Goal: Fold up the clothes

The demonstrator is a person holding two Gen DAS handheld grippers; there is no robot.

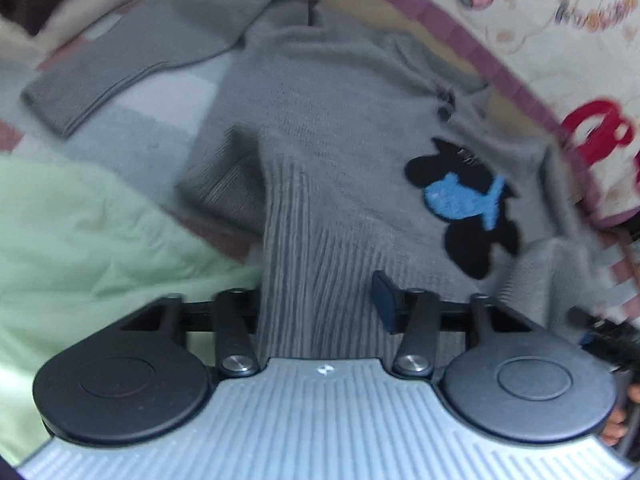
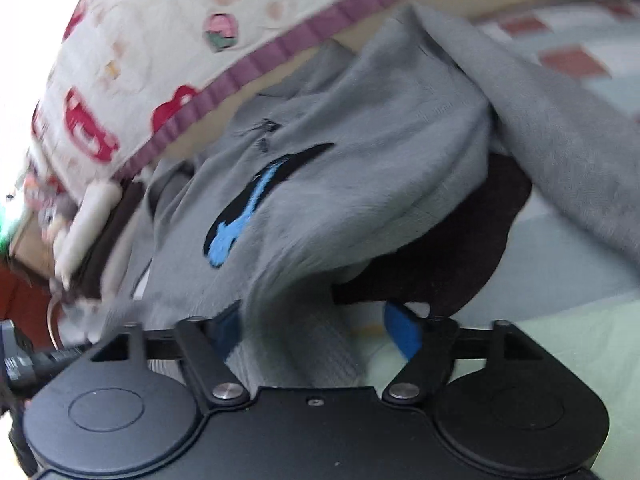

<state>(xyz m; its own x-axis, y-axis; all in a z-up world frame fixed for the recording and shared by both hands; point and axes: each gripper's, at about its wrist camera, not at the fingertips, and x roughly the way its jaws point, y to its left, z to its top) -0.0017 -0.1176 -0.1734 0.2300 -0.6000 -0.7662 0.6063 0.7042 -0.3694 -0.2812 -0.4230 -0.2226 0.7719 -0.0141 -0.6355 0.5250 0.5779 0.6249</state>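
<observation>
A grey knit sweater [image 1: 340, 140] with a black and blue patch [image 1: 460, 200] lies spread on the bed, one sleeve [image 1: 120, 68] stretched out to the left. Its ribbed hem rises taut into my left gripper [image 1: 318, 300], which is shut on the bunched fabric with the jaws still wide apart; the left pad is hidden by the knit. In the right wrist view the sweater [image 2: 360, 160] is lifted off the bed, its patch [image 2: 248, 208] tilted. My right gripper [image 2: 312, 328] holds the hem, with a thin gap beside the right blue pad [image 2: 400, 332].
A pale green blanket [image 1: 80, 240] [image 2: 560, 340] lies near the grippers. A printed quilt with a purple border [image 1: 540, 40] [image 2: 160, 40] runs along the far side. A checked sheet [image 2: 580, 60] covers the bed. Something dark [image 2: 460, 248] lies under the lifted sweater. Beige and brown clothes [image 1: 40, 0] sit at the back left.
</observation>
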